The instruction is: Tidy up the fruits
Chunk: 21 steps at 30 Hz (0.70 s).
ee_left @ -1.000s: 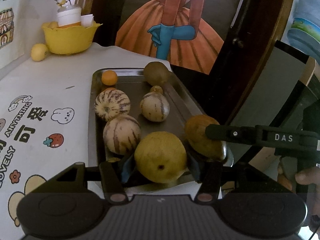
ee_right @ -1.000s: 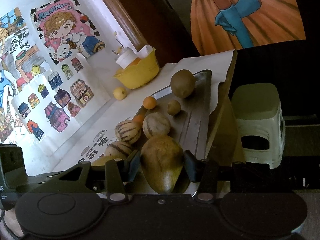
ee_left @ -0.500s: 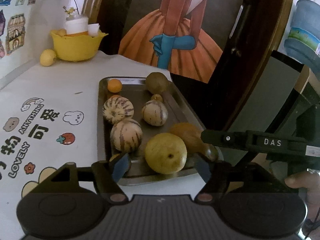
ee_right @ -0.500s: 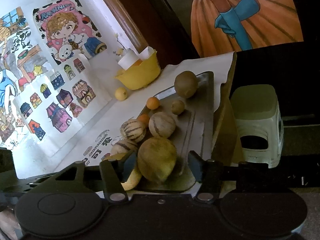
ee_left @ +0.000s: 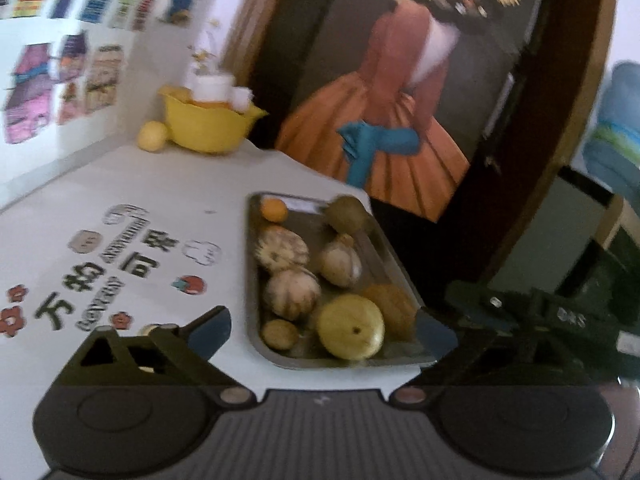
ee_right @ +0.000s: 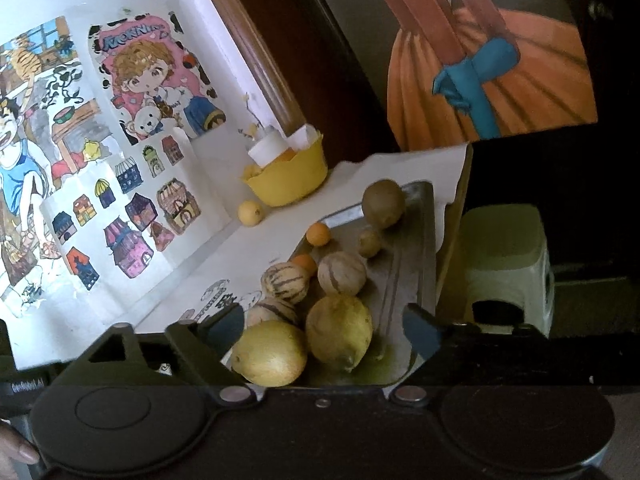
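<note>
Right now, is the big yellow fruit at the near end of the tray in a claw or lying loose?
Lying loose. The yellow fruit rests in the tray, and the left claw stands wide open, clear of it.

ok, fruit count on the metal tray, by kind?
Striped melons: 3
Small oranges: 2
Large yellow fruits: 2
Brownish-green fruits: 3
Total: 10

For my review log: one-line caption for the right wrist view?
Right gripper, jaws open, over metal tray of fruit; nothing held.
</note>
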Available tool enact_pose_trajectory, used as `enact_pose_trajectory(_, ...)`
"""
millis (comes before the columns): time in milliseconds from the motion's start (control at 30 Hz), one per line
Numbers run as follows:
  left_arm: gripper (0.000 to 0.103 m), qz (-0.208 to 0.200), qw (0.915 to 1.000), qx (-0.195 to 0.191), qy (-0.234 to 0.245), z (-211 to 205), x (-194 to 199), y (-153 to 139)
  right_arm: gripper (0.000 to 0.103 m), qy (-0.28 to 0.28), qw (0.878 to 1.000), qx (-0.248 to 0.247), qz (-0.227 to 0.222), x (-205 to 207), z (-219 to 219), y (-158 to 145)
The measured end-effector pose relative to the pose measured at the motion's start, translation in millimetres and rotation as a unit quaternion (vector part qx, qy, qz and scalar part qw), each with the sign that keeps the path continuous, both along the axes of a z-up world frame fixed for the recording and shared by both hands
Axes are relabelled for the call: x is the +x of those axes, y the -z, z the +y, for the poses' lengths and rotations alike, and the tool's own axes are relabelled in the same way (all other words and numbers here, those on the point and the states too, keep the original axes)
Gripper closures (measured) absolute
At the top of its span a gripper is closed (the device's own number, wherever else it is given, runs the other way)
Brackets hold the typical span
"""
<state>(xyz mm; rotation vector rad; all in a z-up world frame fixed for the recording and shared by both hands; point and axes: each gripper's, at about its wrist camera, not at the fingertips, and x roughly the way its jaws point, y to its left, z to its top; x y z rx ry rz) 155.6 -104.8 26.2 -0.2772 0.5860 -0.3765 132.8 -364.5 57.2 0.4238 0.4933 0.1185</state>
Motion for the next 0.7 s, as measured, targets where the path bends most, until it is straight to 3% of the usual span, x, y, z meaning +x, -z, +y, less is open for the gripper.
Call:
enact_pose_trajectory(300,0.001,-0.005,0.9980,-0.017,-0.060,36.8,-21.7,-1.7,0.001,0.007,0.998,-0.042,-0.037,-28.7,37.4,-16.4)
enact_pose_trajectory(700,0.001,-0.011,0.9944,-0.007,-0.105,73.8,-63.5,-1.2,0.001,0.041,0.991,-0.101,-0.072,-87.6,95.9,-35.1)
